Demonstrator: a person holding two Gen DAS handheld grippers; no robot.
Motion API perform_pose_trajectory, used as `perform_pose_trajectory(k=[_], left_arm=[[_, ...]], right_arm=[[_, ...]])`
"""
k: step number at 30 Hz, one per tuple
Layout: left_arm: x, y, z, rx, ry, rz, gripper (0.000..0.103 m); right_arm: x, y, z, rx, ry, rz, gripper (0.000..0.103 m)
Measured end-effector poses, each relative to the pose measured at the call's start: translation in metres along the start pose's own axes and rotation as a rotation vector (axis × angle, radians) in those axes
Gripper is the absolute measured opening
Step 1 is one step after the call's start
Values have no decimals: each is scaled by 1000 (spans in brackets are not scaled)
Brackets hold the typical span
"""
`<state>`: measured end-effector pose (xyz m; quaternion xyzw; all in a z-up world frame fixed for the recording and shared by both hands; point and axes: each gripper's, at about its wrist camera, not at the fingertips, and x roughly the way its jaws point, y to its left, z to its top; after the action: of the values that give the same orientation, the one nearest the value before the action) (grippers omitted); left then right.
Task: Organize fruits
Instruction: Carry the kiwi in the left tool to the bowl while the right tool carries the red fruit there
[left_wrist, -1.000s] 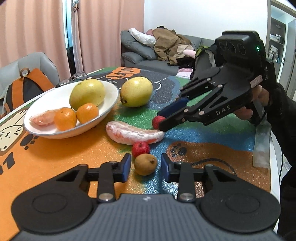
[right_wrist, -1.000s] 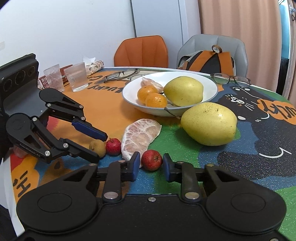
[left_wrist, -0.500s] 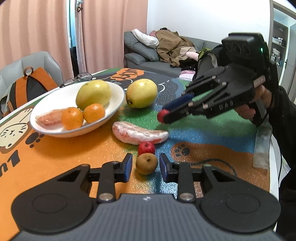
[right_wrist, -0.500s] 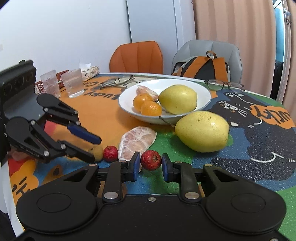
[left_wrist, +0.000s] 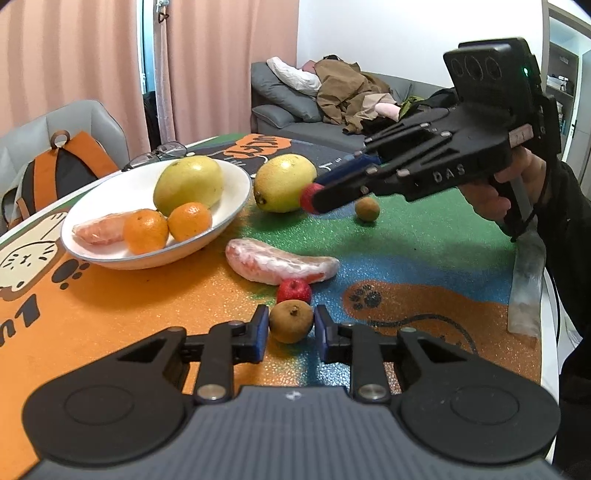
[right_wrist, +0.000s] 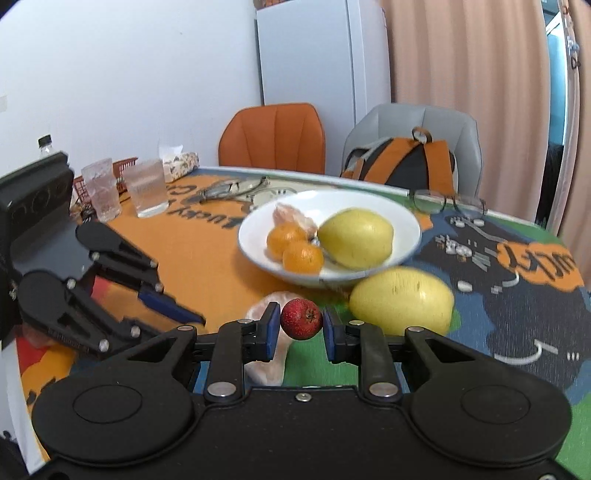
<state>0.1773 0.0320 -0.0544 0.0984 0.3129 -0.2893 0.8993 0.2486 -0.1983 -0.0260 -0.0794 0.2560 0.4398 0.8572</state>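
My left gripper (left_wrist: 291, 326) sits low on the table, its jaws closing on a small brown fruit (left_wrist: 291, 320), and both pads touch its sides. Just beyond it lie a small red fruit (left_wrist: 294, 290) and a peeled pomelo segment (left_wrist: 280, 264). My right gripper (right_wrist: 300, 325) is shut on another small red fruit (right_wrist: 301, 319), held in the air in front of the white bowl (right_wrist: 406, 218). The bowl holds a yellow fruit (right_wrist: 356, 236), two oranges (right_wrist: 303, 256) and a pomelo piece. A large yellow fruit (right_wrist: 400, 301) and a second brown fruit (left_wrist: 367, 209) lie on the table.
Two drinking glasses (right_wrist: 147, 188) and a red basket stand at the far left of the right wrist view. Spectacles (left_wrist: 159, 153) lie behind the bowl. A backpack (right_wrist: 402, 166) rests on a grey chair. A clear wrapper (left_wrist: 526, 280) lies by the table's right edge.
The right gripper has lifted its red fruit off the table and carried it toward the bowl. The left jaws have narrowed onto the brown fruit.
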Motion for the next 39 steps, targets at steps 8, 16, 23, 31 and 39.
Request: perform_pose_trajectory(k=[8,16,23,31,39], left_arm=[[-11,7,13,-17,-55,65,25],[-21,30,33,-91,-147,145,25],[-14,43,43,-104,-164,213,25],[-3,68,54,-165,-179,277,25],[11,88,60,-218,-174,295,25]], right_arm=[[27,-1,27,10,-44,-39,23],[55,-9,34,42,-26,-91,23],[72,-9,32,34,11,-132,23],[79,-9,26,26,24,-157,26],[63,-7,25,22,-4,-143,42]])
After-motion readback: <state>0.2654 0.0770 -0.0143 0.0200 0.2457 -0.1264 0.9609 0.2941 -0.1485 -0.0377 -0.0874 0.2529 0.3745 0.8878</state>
